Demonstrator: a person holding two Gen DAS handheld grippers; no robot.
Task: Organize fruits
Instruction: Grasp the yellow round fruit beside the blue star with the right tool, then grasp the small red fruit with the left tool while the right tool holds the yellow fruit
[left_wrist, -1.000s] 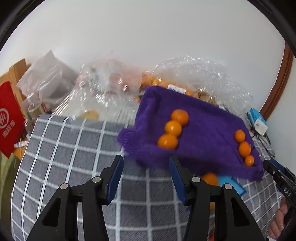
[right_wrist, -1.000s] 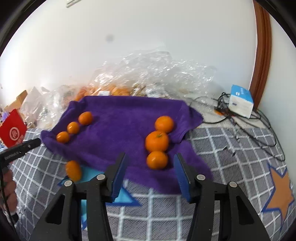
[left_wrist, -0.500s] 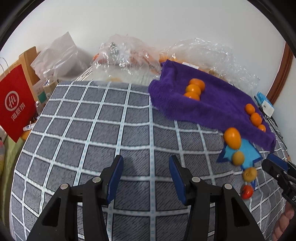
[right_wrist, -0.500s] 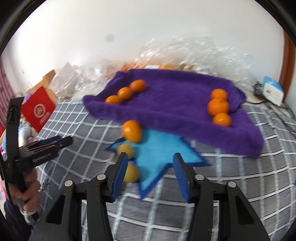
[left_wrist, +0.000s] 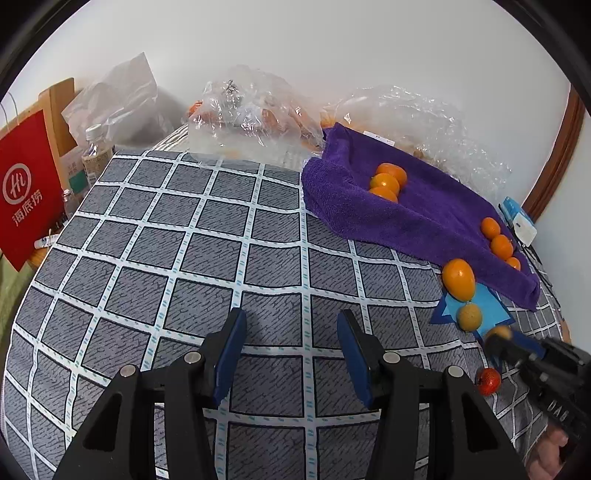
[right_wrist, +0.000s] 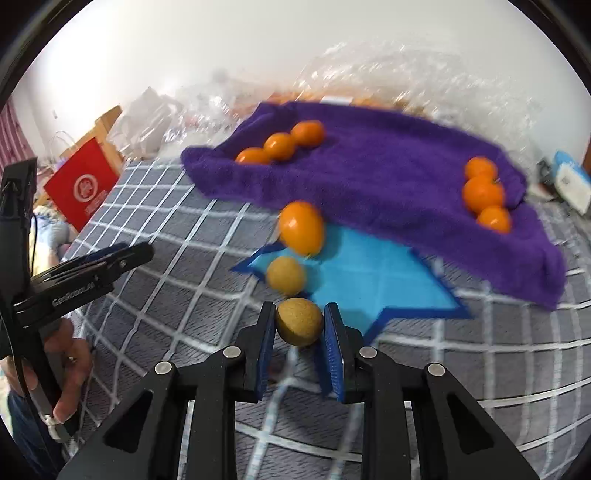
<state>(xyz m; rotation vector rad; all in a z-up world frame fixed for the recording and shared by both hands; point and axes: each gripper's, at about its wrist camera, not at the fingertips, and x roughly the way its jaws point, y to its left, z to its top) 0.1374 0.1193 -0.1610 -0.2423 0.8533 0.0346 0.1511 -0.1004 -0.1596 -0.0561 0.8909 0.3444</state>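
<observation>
right tongs (right_wrist: 299, 321) just closed, clamped on a brown fruit (right_wrist: 298, 320) | left tongs (left_wrist: 291, 354) apart, empty over checked cloth (left_wrist: 184, 258) | oranges (right_wrist: 280, 146) on towel (right_wrist: 388, 166)

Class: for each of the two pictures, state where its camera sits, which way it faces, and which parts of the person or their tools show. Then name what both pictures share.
Left wrist: on the left hand-held gripper, facing down across the checked cloth; jaws open on nothing; the right tool enters at right.
Right wrist: on the right hand-held gripper, shut on a dull yellow fruit; a hand holds the left tool.
Shared: purple towel, blue star patch, large orange fruit.
</observation>
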